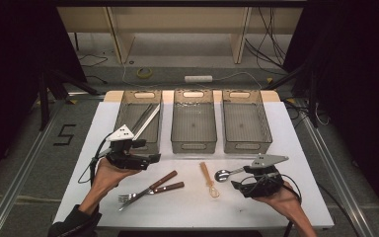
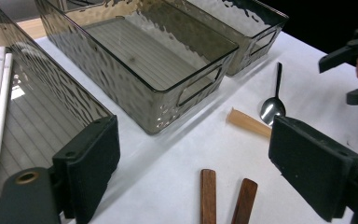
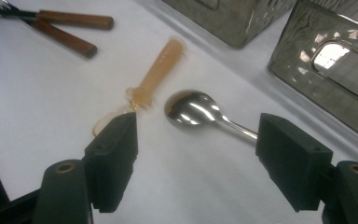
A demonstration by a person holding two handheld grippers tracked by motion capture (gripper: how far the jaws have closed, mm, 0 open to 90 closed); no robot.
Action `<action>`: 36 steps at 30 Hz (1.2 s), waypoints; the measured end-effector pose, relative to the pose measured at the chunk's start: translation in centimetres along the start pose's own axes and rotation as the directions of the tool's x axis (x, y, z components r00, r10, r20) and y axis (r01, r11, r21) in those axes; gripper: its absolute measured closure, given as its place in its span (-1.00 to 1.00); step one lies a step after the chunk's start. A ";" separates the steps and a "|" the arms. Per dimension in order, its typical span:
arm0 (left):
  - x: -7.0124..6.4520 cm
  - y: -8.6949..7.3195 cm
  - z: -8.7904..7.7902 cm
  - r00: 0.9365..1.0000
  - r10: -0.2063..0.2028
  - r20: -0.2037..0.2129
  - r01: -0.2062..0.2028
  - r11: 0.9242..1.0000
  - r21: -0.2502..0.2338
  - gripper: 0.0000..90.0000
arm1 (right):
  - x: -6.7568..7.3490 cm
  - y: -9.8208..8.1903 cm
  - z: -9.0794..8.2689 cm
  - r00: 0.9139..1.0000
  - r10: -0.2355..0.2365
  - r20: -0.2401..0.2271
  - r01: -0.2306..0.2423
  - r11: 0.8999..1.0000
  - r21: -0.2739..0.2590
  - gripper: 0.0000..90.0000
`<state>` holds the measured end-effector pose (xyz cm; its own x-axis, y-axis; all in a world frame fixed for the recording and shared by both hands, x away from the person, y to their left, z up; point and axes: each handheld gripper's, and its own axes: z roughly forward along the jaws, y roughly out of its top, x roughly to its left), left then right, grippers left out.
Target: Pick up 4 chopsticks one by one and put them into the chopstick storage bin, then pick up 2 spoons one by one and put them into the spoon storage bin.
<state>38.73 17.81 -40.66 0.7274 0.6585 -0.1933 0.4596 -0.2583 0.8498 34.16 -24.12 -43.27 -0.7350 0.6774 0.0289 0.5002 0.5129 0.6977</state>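
Worktop [image 1: 276, 197]: white board, centre of the high view.

Three smoky clear bins in a row, upper middle of frame. Left bin [image 1: 128, 101] holding pale chopsticks [image 1: 145, 121] laid lengthwise; middle bin [image 1: 193, 143] and right bin [image 1: 246, 144] bare inside.

Left gripper [image 1: 150, 159]: lower left of the high view, just in front of the left bin's near wall. Fingers [image 2: 91, 165] spread wide, nothing between the pads; two brown wooden handles [image 2: 208, 189] lying below the gap in the left gripper view.

Right gripper [image 1: 240, 177]: lower right of the high view. Fingers [image 3: 114, 154] parted wide, gripping nothing.

Metal spoon [image 1: 227, 173]: on the worktop, bowl toward frame centre, handle running under the right gripper. In the right gripper view, bowl [image 3: 191, 108] just ahead of the open gap, handle passing beside the right-hand finger.

Amber plastic spoon [image 1: 208, 180]: just left of the metal spoon, apart from it.

Fork and second wooden-handled utensil [image 1: 150, 190]: lower centre, lying side by side.
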 end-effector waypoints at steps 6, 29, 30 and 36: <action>-0.6 -0.6 -0.2 1.000 0.013 0.008 -0.013 1.000 -0.017 -0.64 | -1.3 0.7 0.3 1.000 -0.022 -0.008 0.022 0.999 0.032 -0.32; -2.4 -2.4 -1.4 1.000 0.026 -0.008 -0.027 0.998 -0.059 -0.63 | -4.5 2.3 1.9 0.996 -0.081 -0.045 0.087 0.980 0.179 -0.20; -2.4 -2.5 -1.3 1.000 0.027 -0.006 -0.028 0.998 -0.056 -0.63 | -4.6 2.3 2.0 0.996 -0.085 -0.042 0.091 0.979 0.181 -0.20; -2.8 -2.9 -1.3 1.000 0.023 -0.010 -0.024 0.998 -0.053 -0.63 | -5.3 2.2 2.2 0.996 -0.082 -0.041 0.089 0.977 0.195 -0.16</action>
<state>34.77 17.63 -41.93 0.7328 0.6592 -0.1689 0.4149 -0.2362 0.8787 40.20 -25.39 -43.46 -0.7920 0.6105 0.0009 0.5127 0.6642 0.5441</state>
